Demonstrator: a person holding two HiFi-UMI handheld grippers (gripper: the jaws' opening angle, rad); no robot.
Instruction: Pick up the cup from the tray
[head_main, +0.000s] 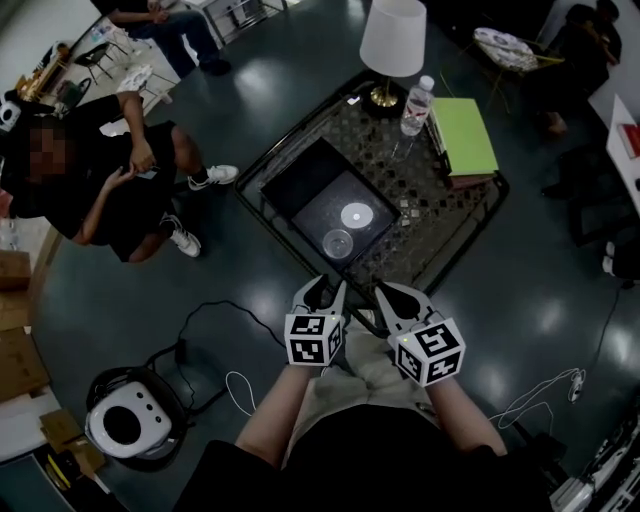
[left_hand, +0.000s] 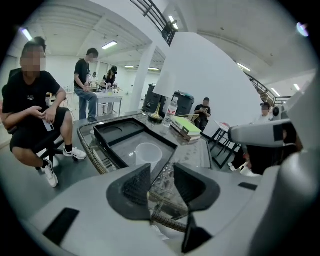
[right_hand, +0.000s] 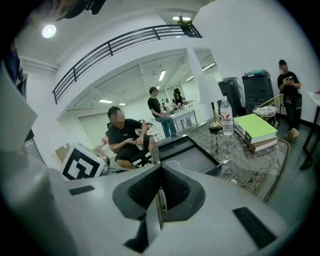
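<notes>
A clear plastic cup (head_main: 338, 243) stands upright near the front corner of the black tray (head_main: 300, 175) on the glass table. Both grippers hover side by side at the table's near edge, short of the tray. My left gripper (head_main: 320, 290) is open with nothing between its jaws; in its own view the left gripper (left_hand: 162, 180) points toward the cup (left_hand: 148, 152) in the tray (left_hand: 115, 131). My right gripper (head_main: 395, 295) is shut and empty; in the right gripper view its jaws (right_hand: 160, 187) meet, with the cup (right_hand: 172, 164) just beyond them.
A white disc (head_main: 355, 215) lies in the tray behind the cup. A lamp (head_main: 392, 40), a water bottle (head_main: 417, 105) and a green-topped stack of books (head_main: 463, 135) stand at the table's far side. A seated person (head_main: 110, 180) is left of the table. A round appliance (head_main: 125, 425) and cables lie on the floor.
</notes>
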